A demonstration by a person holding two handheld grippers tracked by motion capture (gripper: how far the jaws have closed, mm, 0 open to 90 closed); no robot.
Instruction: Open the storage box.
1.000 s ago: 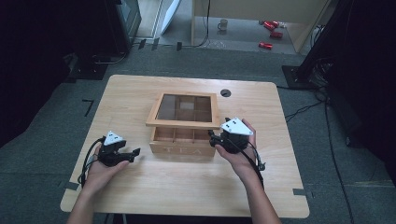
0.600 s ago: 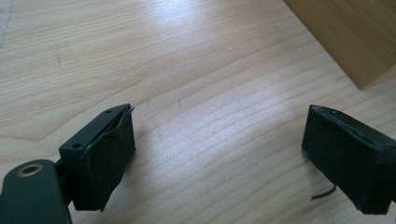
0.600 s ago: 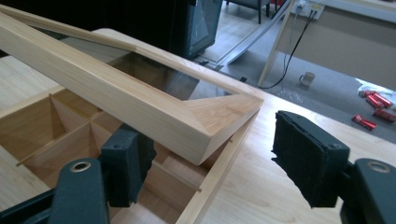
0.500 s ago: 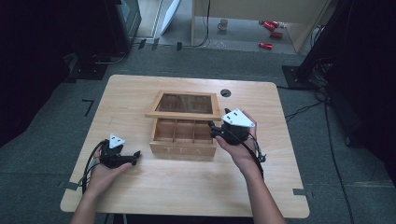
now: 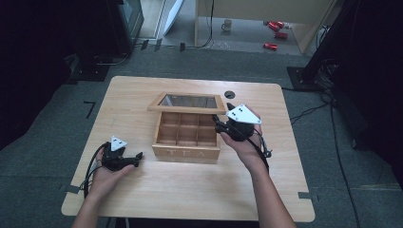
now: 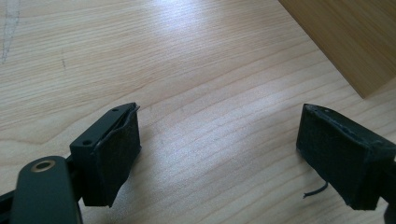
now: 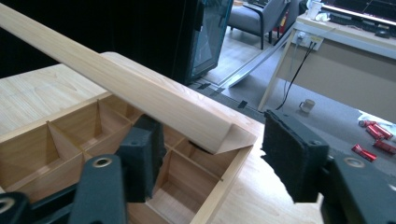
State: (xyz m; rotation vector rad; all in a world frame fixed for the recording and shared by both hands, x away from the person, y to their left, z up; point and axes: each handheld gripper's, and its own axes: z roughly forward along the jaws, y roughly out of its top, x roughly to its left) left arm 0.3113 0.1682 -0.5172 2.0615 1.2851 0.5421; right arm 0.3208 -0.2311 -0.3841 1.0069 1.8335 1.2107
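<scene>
high view shows the wooden tea box (image 5: 186, 151) in the middle of the table (image 5: 142, 95), with its glass lid (image 5: 186, 102) raised and tilted up over the far side. right gripper (image 5: 219, 125) is at the right end of the box, just under the right corner of the lid. in the right gripper view the lid corner (image 7: 224, 135) sits between the two jaws; they have just been closing, but the pads are apart from the wood. left gripper (image 5: 138, 157) rests low on the table, just left of the box front, jaws wide apart with nothing between them.
</scene>
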